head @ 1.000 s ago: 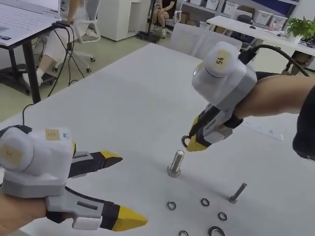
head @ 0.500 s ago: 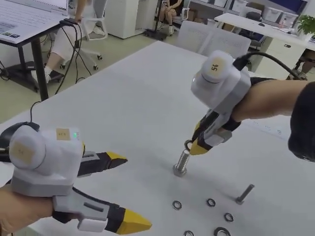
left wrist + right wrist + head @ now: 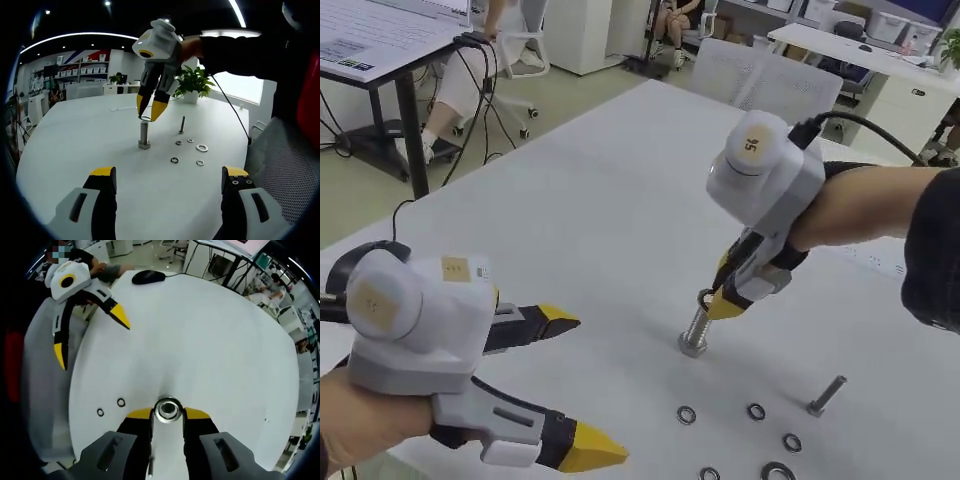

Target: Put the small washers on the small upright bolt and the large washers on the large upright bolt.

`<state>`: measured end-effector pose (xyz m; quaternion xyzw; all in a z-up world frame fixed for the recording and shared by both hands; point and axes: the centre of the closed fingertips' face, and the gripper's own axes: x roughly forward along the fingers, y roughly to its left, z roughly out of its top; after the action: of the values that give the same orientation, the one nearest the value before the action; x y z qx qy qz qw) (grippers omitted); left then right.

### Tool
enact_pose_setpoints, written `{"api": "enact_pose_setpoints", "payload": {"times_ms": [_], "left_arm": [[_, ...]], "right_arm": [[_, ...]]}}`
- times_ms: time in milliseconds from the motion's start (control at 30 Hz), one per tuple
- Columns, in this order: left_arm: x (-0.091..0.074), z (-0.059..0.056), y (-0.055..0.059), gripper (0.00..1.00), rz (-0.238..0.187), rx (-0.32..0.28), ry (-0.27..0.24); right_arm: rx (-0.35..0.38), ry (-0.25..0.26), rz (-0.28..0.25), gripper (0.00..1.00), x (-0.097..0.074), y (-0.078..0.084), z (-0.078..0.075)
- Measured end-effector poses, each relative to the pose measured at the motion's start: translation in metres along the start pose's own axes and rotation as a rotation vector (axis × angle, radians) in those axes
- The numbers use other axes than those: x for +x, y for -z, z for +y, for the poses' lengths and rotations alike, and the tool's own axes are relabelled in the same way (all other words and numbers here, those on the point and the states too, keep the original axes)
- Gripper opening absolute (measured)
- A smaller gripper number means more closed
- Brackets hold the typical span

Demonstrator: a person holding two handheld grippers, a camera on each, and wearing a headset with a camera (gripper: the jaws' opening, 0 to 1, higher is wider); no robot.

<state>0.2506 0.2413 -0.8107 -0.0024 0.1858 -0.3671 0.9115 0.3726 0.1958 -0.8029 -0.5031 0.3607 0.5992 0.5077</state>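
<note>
The large bolt (image 3: 695,335) stands upright on the white table (image 3: 600,200). My right gripper (image 3: 715,303) is shut on a large washer (image 3: 168,409) and holds it right at the bolt's top (image 3: 144,136). The small bolt (image 3: 827,395) stands to the right. Several loose washers lie in front of the bolts, among them a small one (image 3: 687,414) and a large one (image 3: 778,470). My left gripper (image 3: 578,385) hovers open at the near left, with nothing between its fingers, well away from the bolts.
A black mouse (image 3: 148,276) lies on the table's far side behind the left gripper. A white power strip (image 3: 870,262) lies at the right. Off the table's left edge stand a desk with a laptop (image 3: 380,30), cables and office chairs.
My right gripper has brought the washer down and over the large bolt's top. The left gripper has stayed open in about the same place. The head camera has shifted a little.
</note>
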Motion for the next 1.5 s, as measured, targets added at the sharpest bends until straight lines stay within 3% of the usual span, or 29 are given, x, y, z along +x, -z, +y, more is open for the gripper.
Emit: {"api": "enact_pose_setpoints", "payload": {"times_ms": [700, 1500], "left_arm": [[-0.004, -0.002, 0.001, 0.85, 0.002, 0.002, 0.000], [0.000, -0.005, 0.002, 0.84, 0.014, -0.008, -0.002]], "right_arm": [[0.003, -0.026, 0.033, 0.24, 0.017, 0.000, 0.001], [0.031, -0.043, 0.061, 0.24, 0.044, 0.014, 0.003]]}}
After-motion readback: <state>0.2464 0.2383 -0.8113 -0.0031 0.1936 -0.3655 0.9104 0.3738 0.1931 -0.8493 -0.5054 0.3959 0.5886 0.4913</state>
